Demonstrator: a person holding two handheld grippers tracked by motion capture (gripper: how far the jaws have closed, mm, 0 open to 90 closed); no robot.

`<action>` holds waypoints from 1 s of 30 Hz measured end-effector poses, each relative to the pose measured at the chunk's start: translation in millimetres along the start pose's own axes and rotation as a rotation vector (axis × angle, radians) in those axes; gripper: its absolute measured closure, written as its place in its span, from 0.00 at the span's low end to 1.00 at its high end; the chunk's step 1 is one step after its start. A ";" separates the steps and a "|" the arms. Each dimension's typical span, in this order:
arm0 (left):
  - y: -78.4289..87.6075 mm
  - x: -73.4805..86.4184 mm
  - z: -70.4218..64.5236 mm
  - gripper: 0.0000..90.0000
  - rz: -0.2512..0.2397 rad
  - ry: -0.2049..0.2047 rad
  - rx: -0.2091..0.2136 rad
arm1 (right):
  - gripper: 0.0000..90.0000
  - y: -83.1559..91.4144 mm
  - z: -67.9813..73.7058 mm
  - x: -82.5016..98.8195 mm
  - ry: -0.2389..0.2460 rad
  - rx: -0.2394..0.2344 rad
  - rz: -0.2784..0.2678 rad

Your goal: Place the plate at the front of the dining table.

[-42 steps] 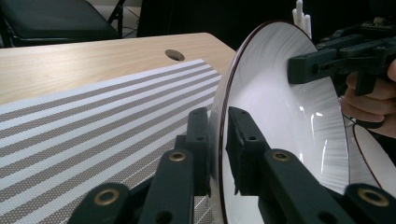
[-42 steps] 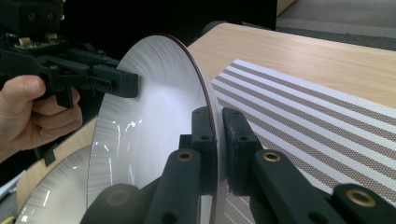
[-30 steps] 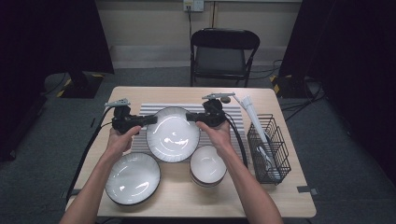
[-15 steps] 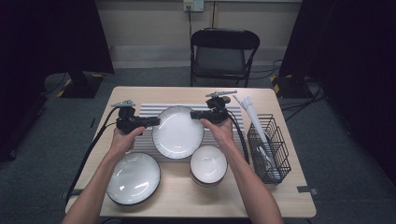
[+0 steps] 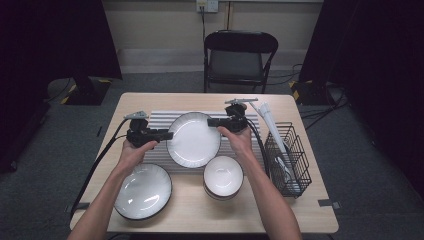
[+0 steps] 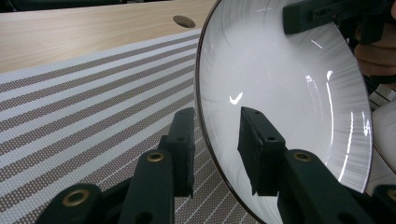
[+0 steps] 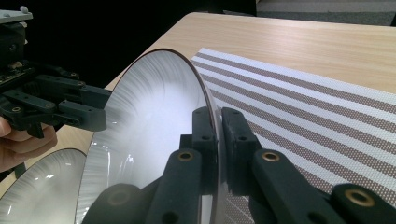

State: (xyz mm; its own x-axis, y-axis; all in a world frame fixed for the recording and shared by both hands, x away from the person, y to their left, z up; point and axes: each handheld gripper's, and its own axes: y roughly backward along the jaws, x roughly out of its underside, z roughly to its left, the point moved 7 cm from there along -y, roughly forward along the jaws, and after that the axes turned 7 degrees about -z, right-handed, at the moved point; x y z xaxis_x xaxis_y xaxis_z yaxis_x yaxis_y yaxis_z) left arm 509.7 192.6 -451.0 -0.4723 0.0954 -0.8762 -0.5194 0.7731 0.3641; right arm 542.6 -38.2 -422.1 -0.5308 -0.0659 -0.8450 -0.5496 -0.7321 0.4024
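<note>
White plate point(image 5: 194, 139), no readable markings

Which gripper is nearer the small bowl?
Right. The right gripper sits above the small bowl, clamping the plate; the left gripper is across the plate.

Both hand-held grippers are matte black with chunky jaws, brass-ringed pivot holes, grey triangular plates on top, thick black cables trailing back; forearms bare, no sleeves.
</note>
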 end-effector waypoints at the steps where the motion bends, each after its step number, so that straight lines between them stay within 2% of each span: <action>1: 1.8 1.1 1.0 0.72 0.001 0.005 -0.002 | 0.95 -0.7 -0.5 0.3 0.002 0.001 -0.001; 11: 17.6 8.6 4.5 0.61 -0.005 -0.006 -0.031 | 0.95 -11.8 -11.0 3.4 -0.022 0.024 0.014; 14: 22.6 10.1 4.9 0.60 -0.031 0.011 -0.036 | 0.95 -14.5 -14.7 3.3 -0.025 0.030 0.012; 19: 29.0 16.6 3.4 0.55 -0.019 0.005 -0.048 | 0.95 -17.0 -23.2 3.4 -0.017 0.051 0.013; 30: 45.7 25.8 -0.3 0.52 -0.012 -0.017 -0.058 | 0.95 -23.0 -48.6 8.2 -0.080 0.108 0.001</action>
State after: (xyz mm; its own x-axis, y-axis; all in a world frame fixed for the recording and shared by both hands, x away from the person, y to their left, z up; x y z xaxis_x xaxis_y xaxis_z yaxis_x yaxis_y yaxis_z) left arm 473.6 230.2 -456.8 -0.4540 0.0969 -0.8857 -0.5655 0.7369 0.3704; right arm 582.3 -54.9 -455.4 -0.5786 -0.0092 -0.8156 -0.6134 -0.6542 0.4425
